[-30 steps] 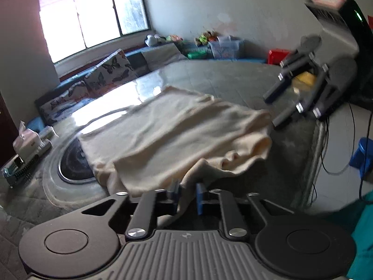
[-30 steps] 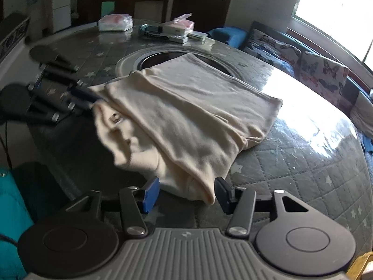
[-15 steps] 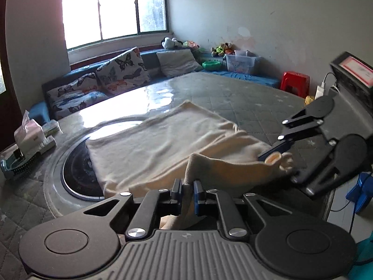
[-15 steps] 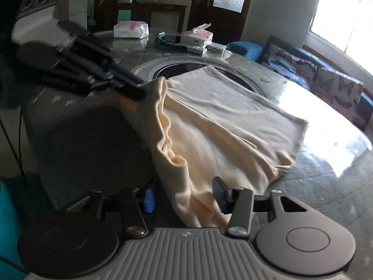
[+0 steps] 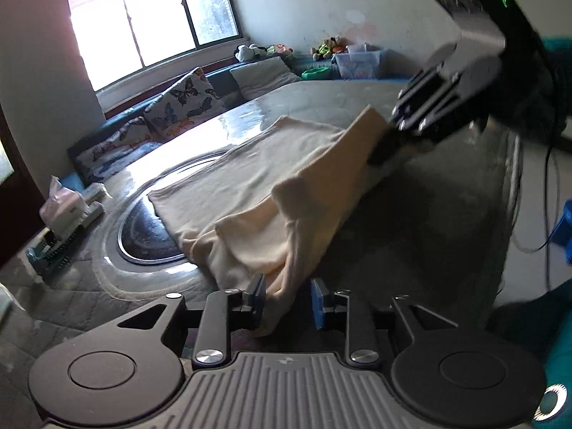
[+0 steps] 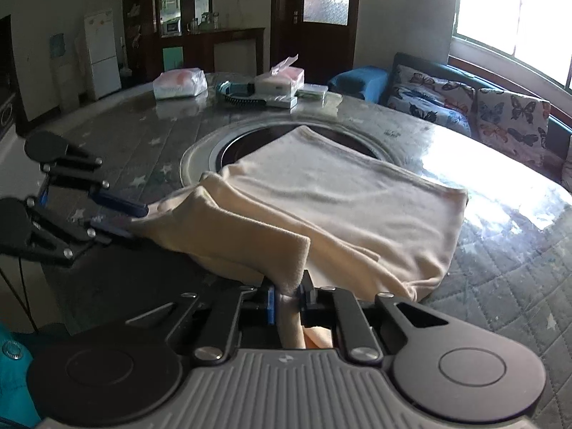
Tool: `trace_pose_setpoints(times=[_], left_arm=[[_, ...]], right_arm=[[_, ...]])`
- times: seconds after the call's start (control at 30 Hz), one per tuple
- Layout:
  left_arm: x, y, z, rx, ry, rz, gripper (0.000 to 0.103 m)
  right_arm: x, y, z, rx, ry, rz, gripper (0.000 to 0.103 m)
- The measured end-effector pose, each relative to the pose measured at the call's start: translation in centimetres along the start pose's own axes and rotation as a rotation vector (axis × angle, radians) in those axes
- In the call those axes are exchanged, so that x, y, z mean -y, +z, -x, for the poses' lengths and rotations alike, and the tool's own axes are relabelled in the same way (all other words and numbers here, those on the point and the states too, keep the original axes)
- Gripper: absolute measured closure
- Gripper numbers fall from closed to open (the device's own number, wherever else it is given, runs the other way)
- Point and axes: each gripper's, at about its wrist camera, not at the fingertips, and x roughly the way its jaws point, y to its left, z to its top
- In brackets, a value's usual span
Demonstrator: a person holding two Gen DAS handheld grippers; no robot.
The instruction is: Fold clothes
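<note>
Lying across round table (image 6: 500, 268), far half flat, near edge lifted: cream garment (image 6: 339, 200). Angling downward, right gripper (image 6: 287, 295) having just been closing, now pinching fold at 6 o'clock. Left gripper (image 5: 287, 298) having just been opening, cloth draping loose between jaws.

Both wrist cameras look down along their fingers, close over the bench (image 5: 411, 214), from opposite ends of the cream garment (image 6: 339, 196), which both views share.
</note>
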Motion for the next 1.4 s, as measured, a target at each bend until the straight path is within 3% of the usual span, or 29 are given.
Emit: trace_pose_setpoints(times=[0.03, 0.1, 0.17, 0.47, 0.8, 1.1, 1.4], left_arm=[[0.1, -0.1, -0.1, -0.001, 0.012, -0.013, 0.075], [0.1, -0.2, -0.1, 0.007, 0.026, -0.015, 0.09], [0.1, -0.1, 0.1, 0.023, 0.036, -0.014, 0.093], [-0.5, 0.9, 4.2, 0.099, 0.021, 0.051, 0.094], [1.8, -0.2, 10.5, 0.119, -0.041, 0.076, 0.094], [0.1, 1.2, 9.7, 0.161, -0.024, 0.13, 0.094], [-5.1, 5.5, 4.0, 0.173, 0.007, 0.206, 0.094]], right_arm=[[-0.1, 0.0, 0.1, 0.004, -0.003, -0.001, 0.093], [-0.3, -0.1, 0.2, 0.015, -0.012, -0.003, 0.093], [-0.6, -0.3, 0.6, 0.036, -0.024, -0.009, 0.093], [-1.7, -0.4, 4.7, 0.12, -0.041, 0.017, 0.094], [-5.6, -2.5, 10.4, 0.126, 0.001, 0.061, 0.094], [-4.7, -1.2, 10.3, 0.126, -0.019, 0.058, 0.094], [0.5, 3.8, 5.7, 0.084, -0.019, 0.04, 0.094]])
